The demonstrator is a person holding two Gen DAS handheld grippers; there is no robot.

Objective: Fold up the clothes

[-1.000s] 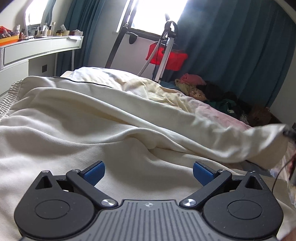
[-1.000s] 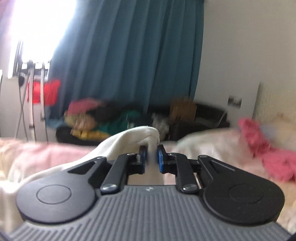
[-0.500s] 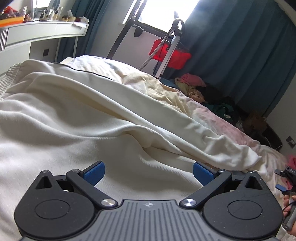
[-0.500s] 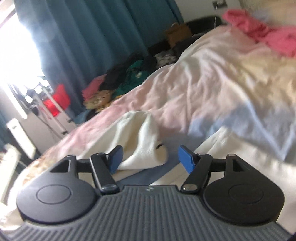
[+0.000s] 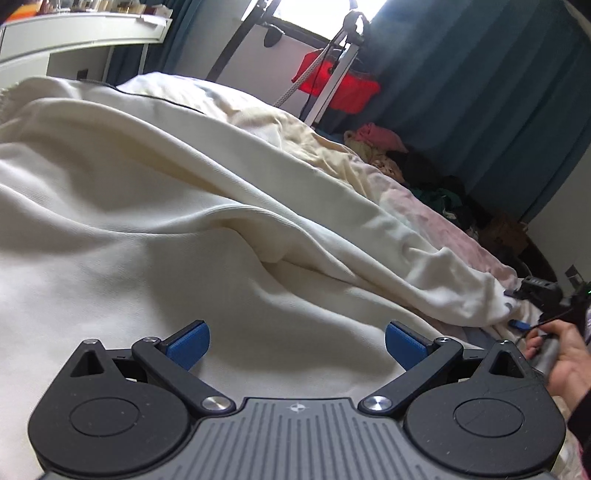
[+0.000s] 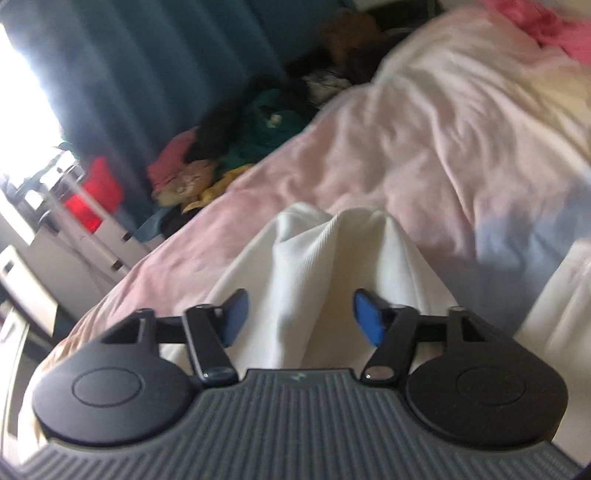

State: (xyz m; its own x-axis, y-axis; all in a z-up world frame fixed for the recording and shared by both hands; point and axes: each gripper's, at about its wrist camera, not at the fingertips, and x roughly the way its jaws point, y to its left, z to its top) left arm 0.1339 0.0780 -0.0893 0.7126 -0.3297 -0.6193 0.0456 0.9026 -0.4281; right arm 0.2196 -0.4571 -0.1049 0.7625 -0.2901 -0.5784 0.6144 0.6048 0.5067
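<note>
A cream knit garment (image 5: 155,206) lies spread over the bed, one long sleeve (image 5: 369,236) running to the right. My left gripper (image 5: 297,343) hovers low over the garment's body, open, with nothing between its blue pads. In the right wrist view the sleeve's cuff end (image 6: 332,254) lies on the pink bedcover (image 6: 424,147). My right gripper (image 6: 299,317) straddles it with its jaws closing; the cuff lies between the blue pads, which do not press on it. At the left wrist view's right edge a hand (image 5: 561,354) holds that right gripper (image 5: 532,295) by the cuff.
A pile of mixed clothes (image 6: 236,147) lies beyond the bed by dark teal curtains (image 5: 480,92). A metal stand with a red bag (image 5: 340,85) is near the window. A white desk (image 5: 74,33) stands at the far left. A pink item (image 6: 546,26) lies on the bed.
My right gripper let go of the cuff, which dropped onto the bedcover, then rolled and sank over it. The sleeve went slack. My left gripper dipped closer to the garment.
</note>
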